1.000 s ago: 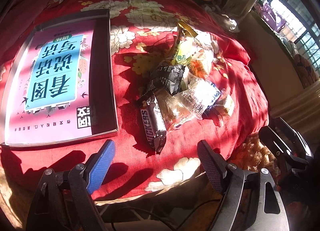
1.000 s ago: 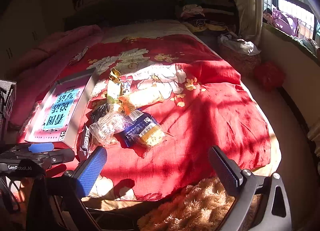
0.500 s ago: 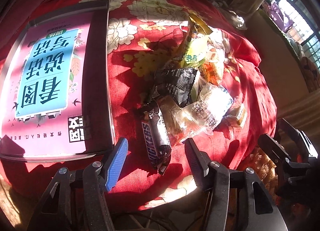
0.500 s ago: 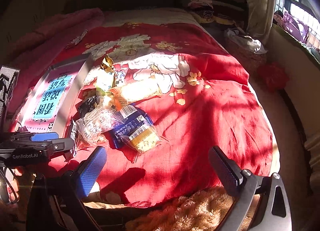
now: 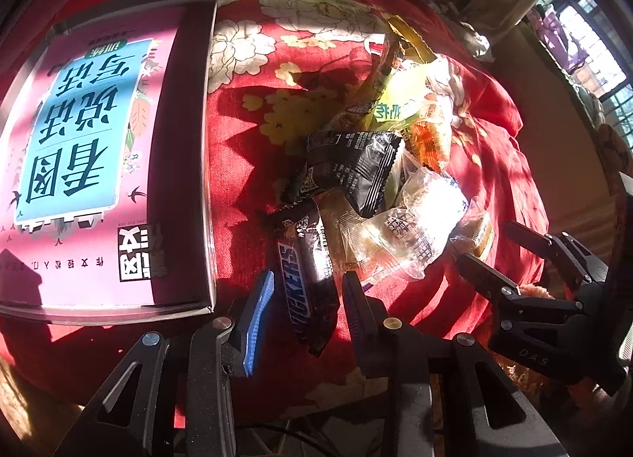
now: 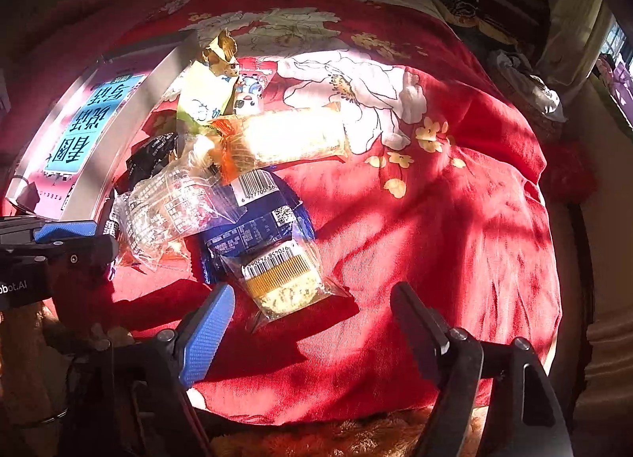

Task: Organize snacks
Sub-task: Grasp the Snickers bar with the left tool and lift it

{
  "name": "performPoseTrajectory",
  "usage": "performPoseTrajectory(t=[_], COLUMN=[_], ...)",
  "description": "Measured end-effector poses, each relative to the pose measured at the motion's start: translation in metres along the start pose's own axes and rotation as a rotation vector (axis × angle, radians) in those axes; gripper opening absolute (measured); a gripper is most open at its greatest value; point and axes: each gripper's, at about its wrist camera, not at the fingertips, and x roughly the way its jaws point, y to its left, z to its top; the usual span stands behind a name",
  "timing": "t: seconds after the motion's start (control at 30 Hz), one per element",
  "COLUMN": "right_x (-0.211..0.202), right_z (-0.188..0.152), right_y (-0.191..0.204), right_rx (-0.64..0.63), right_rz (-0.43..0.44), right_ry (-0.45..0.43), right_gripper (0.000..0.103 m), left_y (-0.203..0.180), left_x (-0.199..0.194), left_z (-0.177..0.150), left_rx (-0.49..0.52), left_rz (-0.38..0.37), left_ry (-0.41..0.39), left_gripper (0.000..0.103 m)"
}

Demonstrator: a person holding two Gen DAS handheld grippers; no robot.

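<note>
A heap of snacks is seen on a red floral bedspread (image 6: 455, 227), lit by hard sun. At the near left edge of the heap a Snickers bar (image 5: 304, 279) is laid lengthwise, its white "SNICKERS" lettering readable along the brown wrapper. The left hand-held gripper (image 5: 306, 301) is brought down around it: the blue pad (image 5: 259, 314) is set just left of the bar and the black finger just right, the jaws are narrowed about the wrapper, and whether the pads actually press it cannot be told.

Behind the bar a black packet (image 5: 356, 172) with fine white print is seen, and past it a yellow pouch (image 5: 391, 101) with green characters. A clear wrapper (image 5: 407, 235) printed with small text is lying to the bar's right.

Beside the heap, on the left, a pink book (image 5: 99, 148) is lying flat, with large Chinese characters on a blue panel, seen upside down.

From the right wrist view, a blue packet (image 6: 253, 231) is shown with a barcode label beginning "6 97700", and a clear cracker pack (image 6: 283, 283) with a barcode starting "6 9704" is propped on it. A long pale roll (image 6: 292, 136) in orange-ended wrap is laid across the top. The right hand-held gripper (image 6: 312, 322) is held wide open, nothing between its fingers, just short of the cracker pack.
</note>
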Motion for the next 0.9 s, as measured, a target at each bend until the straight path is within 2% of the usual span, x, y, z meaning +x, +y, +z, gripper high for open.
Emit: performPoseTrajectory(t=[0.17, 0.3, 0.47, 0.5, 0.6, 0.77, 0.9], right_x=[0.007, 0.011, 0.013, 0.012, 0.008, -0.005, -0.021], right_z=[0.002, 0.002, 0.001, 0.001, -0.001, -0.008, -0.015], right_y=[0.003, 0.0, -0.01, -0.011, -0.015, -0.025, -0.036], right_rx=[-0.019, -0.001, 0.064, 0.071, 0.098, 0.174, 0.238], right_rz=[0.045, 0.071, 0.151, 0.157, 0.178, 0.223, 0.244], right_ry=[0.017, 0.03, 0.029, 0.027, 0.014, -0.031, -0.104], right_gripper=[0.056, 0.052, 0.042, 0.04, 0.039, 0.039, 0.039], left_y=[0.002, 0.008, 0.004, 0.003, 0.0, -0.001, 0.0], left_x=[0.002, 0.008, 0.013, 0.014, 0.019, 0.018, 0.008], left_z=[0.003, 0.003, 0.004, 0.004, 0.003, 0.002, 0.0], left_rx=[-0.029, -0.067, -0.052, -0.048, -0.034, -0.023, -0.022], left_rz=[0.03, 0.052, 0.07, 0.067, 0.064, 0.013, -0.018], left_ry=[-0.002, 0.01, 0.012, 0.012, 0.027, 0.031, 0.02], left_gripper=[0.036, 0.034, 0.034, 0.03, 0.02, 0.018, 0.018])
